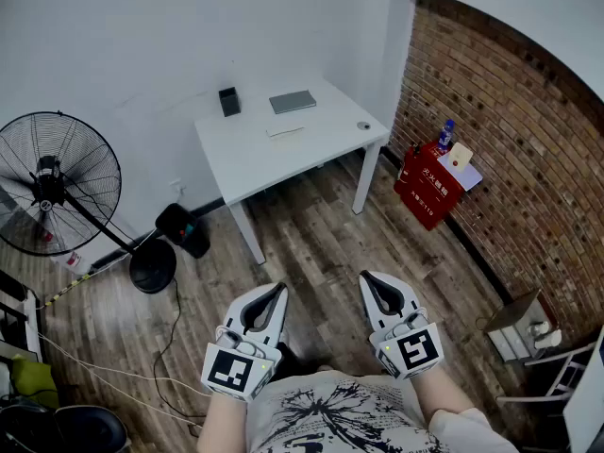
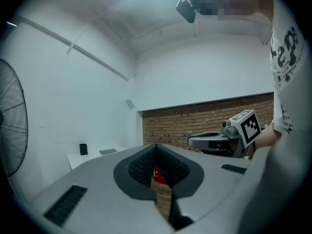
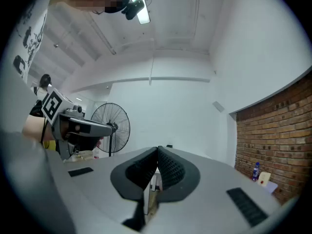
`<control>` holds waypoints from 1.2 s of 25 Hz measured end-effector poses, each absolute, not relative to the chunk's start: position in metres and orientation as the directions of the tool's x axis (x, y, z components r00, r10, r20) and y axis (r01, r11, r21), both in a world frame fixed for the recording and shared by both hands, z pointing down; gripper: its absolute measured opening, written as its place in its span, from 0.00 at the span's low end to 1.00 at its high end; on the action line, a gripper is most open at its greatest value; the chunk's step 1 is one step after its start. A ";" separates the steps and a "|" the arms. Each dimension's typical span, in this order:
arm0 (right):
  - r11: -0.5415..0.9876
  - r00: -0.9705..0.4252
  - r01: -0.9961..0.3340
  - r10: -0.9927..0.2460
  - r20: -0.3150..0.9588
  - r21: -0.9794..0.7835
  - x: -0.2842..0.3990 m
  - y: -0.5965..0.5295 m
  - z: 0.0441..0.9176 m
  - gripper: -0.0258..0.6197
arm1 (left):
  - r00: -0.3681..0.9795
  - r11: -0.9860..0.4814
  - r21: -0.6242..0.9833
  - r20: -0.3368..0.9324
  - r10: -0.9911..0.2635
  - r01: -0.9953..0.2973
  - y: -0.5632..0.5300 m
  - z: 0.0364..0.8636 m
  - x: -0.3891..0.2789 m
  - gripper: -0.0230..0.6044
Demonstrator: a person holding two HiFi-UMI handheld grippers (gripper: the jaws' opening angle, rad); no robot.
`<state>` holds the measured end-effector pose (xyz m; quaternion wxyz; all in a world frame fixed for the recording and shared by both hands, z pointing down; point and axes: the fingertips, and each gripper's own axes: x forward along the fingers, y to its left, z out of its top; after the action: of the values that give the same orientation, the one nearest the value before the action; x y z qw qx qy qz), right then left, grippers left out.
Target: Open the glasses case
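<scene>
A white table (image 1: pixel 247 163) stands across the room, well ahead of both grippers. On it lie a flat grey rectangular case (image 1: pixel 292 101), a small black box (image 1: pixel 229 101), a thin white item (image 1: pixel 285 131) and a small round object (image 1: pixel 363 125). I cannot tell which of these is the glasses case. My left gripper (image 1: pixel 280 288) (image 2: pixel 156 145) and right gripper (image 1: pixel 366 276) (image 3: pixel 157 148) are held side by side, close to the person's body. They point level toward the table. Both are shut, with nothing between the pads.
A large standing fan (image 1: pixel 57 182) is at the left, with a black object (image 1: pixel 182 229) and cables on the wood floor beside it. A red box (image 1: pixel 429 185) with a blue bottle (image 1: pixel 445 132) sits against the brick wall (image 1: pixel 510 140). A small metal rack (image 1: pixel 524 327) is at the lower right.
</scene>
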<state>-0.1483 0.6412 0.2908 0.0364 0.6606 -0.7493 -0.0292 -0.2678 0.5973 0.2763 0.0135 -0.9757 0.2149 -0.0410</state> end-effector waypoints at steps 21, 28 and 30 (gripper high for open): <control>0.141 -0.141 -0.990 -0.990 0.002 0.013 -0.134 0.620 0.299 0.79 | 0.907 -0.909 -0.030 0.063 -0.417 -0.416 0.584 0.280 -0.254 0.06; 0.076 -0.076 -0.997 -0.996 0.055 -0.001 -0.107 0.565 0.308 0.90 | 0.906 -0.909 -0.027 0.071 -0.416 -0.415 0.530 0.283 -0.239 0.06; 0.070 -0.071 -0.997 -0.995 0.066 -0.014 -0.099 0.542 0.312 0.90 | 0.910 -0.912 -0.020 0.072 -0.409 -0.409 0.505 0.287 -0.232 0.06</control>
<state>-0.0994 0.5422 0.3119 0.0193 0.6813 -0.7313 0.0274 -0.2315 0.5054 0.2874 0.0021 -0.9771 0.2093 -0.0375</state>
